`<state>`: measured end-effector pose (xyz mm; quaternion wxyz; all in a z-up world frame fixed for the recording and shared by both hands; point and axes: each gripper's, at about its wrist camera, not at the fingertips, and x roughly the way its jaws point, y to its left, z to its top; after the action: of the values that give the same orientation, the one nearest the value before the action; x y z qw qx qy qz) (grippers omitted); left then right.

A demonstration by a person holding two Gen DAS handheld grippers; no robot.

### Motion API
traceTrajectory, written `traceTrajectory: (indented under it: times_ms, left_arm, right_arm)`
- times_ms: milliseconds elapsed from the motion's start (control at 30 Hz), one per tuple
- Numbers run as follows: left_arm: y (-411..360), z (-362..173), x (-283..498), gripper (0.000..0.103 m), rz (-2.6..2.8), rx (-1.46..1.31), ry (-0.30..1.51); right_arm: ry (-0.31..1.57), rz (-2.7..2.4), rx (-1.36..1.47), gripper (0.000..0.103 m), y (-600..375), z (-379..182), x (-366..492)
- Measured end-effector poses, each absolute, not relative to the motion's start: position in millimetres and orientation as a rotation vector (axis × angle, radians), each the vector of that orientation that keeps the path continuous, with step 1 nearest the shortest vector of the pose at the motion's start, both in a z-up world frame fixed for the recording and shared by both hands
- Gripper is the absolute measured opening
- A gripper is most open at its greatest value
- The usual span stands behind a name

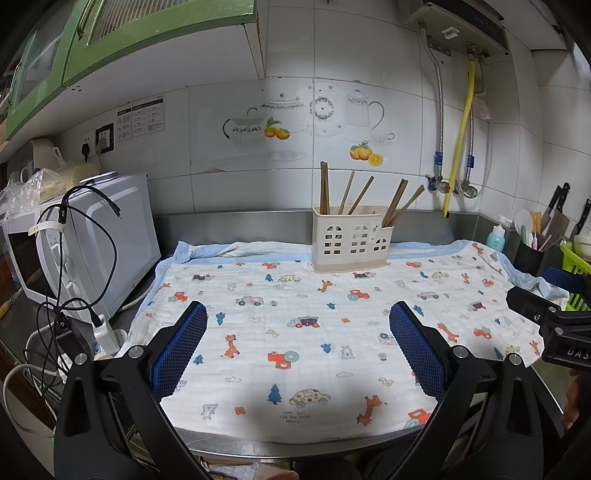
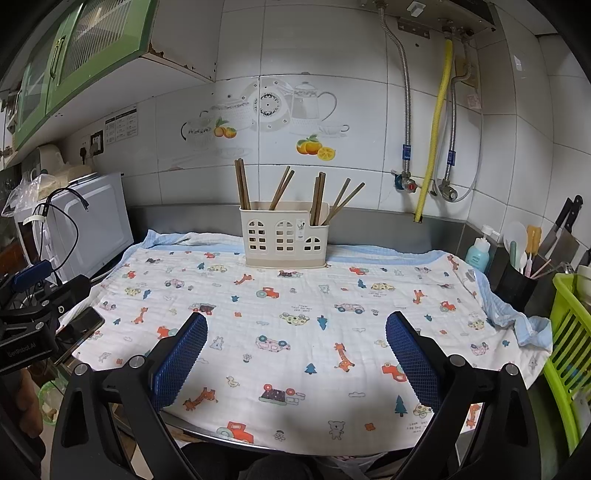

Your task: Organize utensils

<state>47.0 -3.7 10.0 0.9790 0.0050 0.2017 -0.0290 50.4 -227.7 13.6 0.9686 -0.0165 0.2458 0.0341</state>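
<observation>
Patterned cloth (image 1: 295,332), chopstick holder (image 1: 351,240) rearward

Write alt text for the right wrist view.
A cream plastic utensil holder with arched cutouts holds brown wooden chopsticks at the back of a white cartoon-print cloth. The open right gripper, blue-padded, hovers empty in front; a white microwave stands left.

A cream utensil holder (image 1: 351,240) of brown chopsticks (image 1: 324,188) stands on a white cloth (image 1: 295,332) printed with orange giraffes, red cars and teal trees, edged pale blue; green cabinets (image 1: 110,33) overhead.
</observation>
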Motion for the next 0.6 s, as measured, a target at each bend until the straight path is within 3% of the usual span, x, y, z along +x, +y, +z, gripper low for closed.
traceTrajectory:
  times_ms: [600]
  left_arm:
    - [-3.5,10.1,46.8,0.098,-0.058,0.012,0.406]
  right_arm:
    - [0.493,0.069,-0.036,0.094,-228.2,15.6,49.5]
